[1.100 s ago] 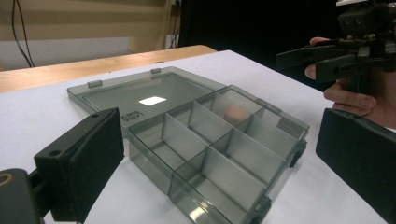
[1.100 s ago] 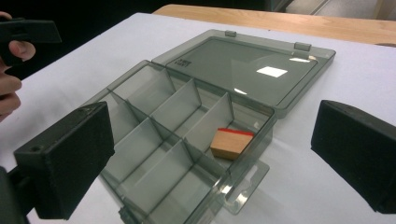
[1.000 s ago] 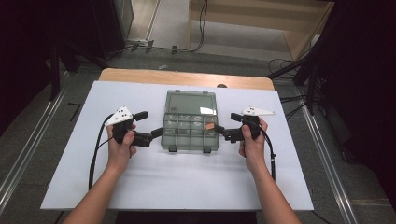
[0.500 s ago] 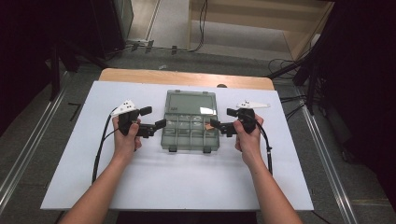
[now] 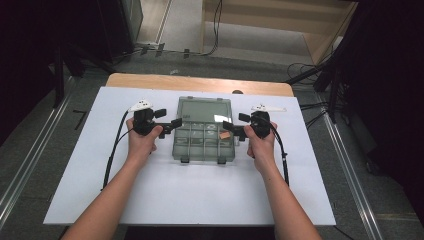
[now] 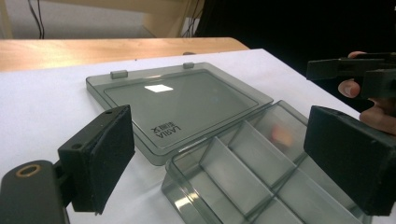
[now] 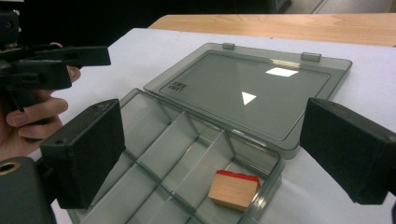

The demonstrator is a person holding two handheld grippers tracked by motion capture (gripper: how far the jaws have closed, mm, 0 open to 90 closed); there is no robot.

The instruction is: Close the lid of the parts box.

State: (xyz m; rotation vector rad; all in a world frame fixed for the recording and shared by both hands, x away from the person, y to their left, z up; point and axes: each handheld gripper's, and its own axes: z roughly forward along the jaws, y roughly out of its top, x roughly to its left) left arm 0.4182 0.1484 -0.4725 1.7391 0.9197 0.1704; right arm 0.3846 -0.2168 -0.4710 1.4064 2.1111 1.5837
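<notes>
Both tools, left tool [image 5: 176,123] & right tool [image 5: 228,126], jaws wide but just closing a bit, nothing gripped, flank open compartment box [image 5: 204,145] w/ wooden block [image 7: 232,189].

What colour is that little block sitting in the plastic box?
The block is light wood with a red strip along its top edge, clearest in the right gripper view.

the box [image 5: 204,142] sits mid-board, its lid [image 5: 205,110] lying flat toward the far edge, a block [image 5: 225,135] in a right compartment.
</notes>
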